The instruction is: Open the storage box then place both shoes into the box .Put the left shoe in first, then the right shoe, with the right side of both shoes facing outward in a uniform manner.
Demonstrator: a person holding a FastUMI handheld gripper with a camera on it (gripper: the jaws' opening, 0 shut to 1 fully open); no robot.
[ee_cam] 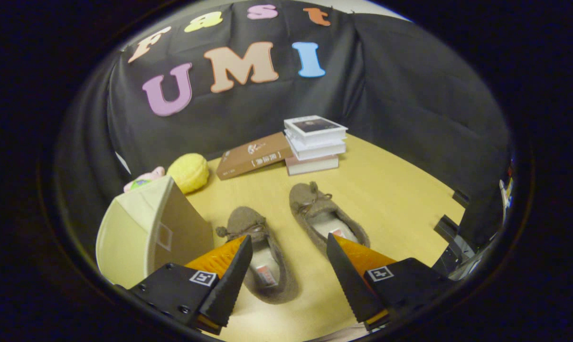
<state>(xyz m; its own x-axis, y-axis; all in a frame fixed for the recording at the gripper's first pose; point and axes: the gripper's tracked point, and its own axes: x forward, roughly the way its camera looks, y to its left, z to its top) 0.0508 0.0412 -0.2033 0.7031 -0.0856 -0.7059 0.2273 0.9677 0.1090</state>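
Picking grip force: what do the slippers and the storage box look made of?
Slippers: fuzzy grey-brown fabric, seemingly fleece or felt, matte with bows. Storage box: pale, smooth, flat panels, possibly cardboard or thin plastic. The gripper fingers stand open above the slippers.

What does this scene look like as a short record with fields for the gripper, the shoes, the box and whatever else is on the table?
hand-held gripper: open, fingers apart above the shoes, holding nothing
left shoe: on the table, between the fingers
right shoe: beside it, just ahead of the fingers
storage box: left of the shoes
other items: stack of books, brown book leaning on it, yellow plush toy
table: wooden top
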